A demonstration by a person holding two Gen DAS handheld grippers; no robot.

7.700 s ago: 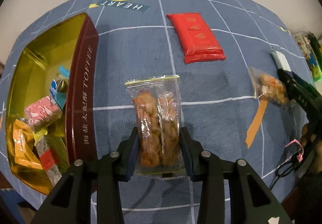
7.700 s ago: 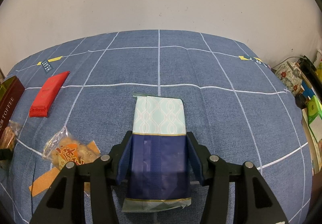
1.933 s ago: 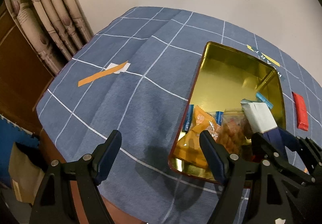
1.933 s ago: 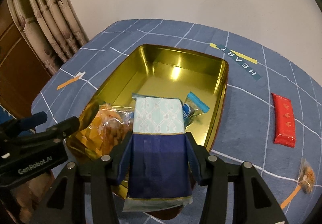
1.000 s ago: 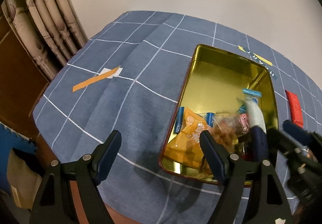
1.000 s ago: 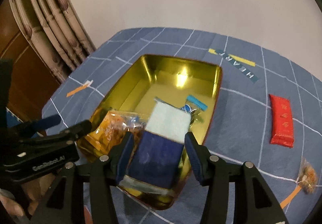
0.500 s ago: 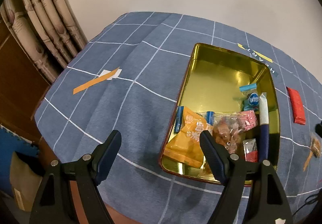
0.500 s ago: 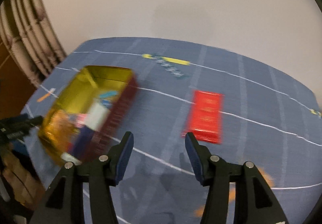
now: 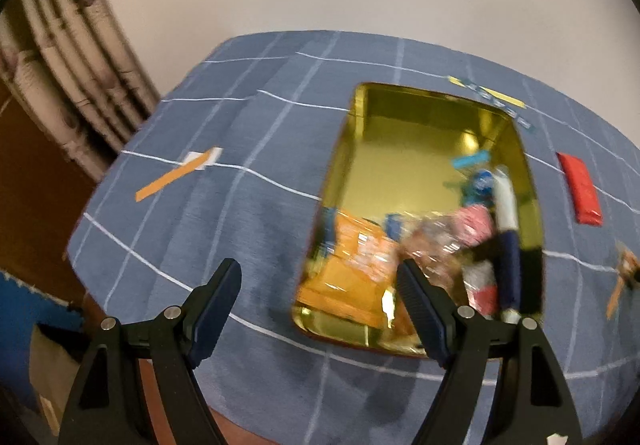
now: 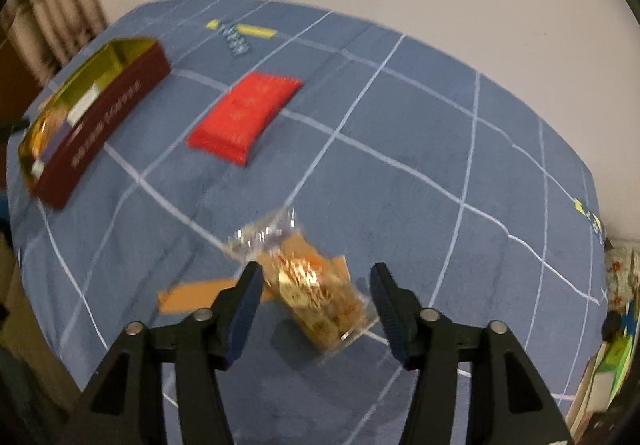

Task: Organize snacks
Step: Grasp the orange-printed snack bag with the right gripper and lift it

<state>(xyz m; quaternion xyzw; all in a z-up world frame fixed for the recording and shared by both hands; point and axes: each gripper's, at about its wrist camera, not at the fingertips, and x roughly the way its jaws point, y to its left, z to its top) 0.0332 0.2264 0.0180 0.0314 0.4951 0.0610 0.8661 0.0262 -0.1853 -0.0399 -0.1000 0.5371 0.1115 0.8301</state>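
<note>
A gold tin (image 9: 416, 133) with dark red sides (image 10: 100, 125) lies on the blue checked cloth and holds several snack packets, among them an orange one (image 9: 352, 265) and the navy-and-white pouch (image 9: 506, 229). My left gripper (image 9: 320, 301) hangs open above the tin's near left corner, holding nothing. My right gripper (image 10: 316, 297) is above a clear bag of golden snacks (image 10: 316, 285) lying on the cloth; its jaws are opening, the bag lies between them below, and the pads stand off it. A red packet (image 10: 244, 113) lies between the tin and the bag.
An orange paper strip (image 10: 200, 295) lies under the clear bag, and another orange strip (image 9: 176, 175) lies left of the tin. A curtain (image 9: 68, 85) hangs at the far left. Cluttered boxes (image 10: 612, 345) stand past the table's right edge.
The navy-and-white pouch left my right gripper and now lies in the tin. My right gripper swung right, past the red packet, to above the clear bag. The left gripper barely moved.
</note>
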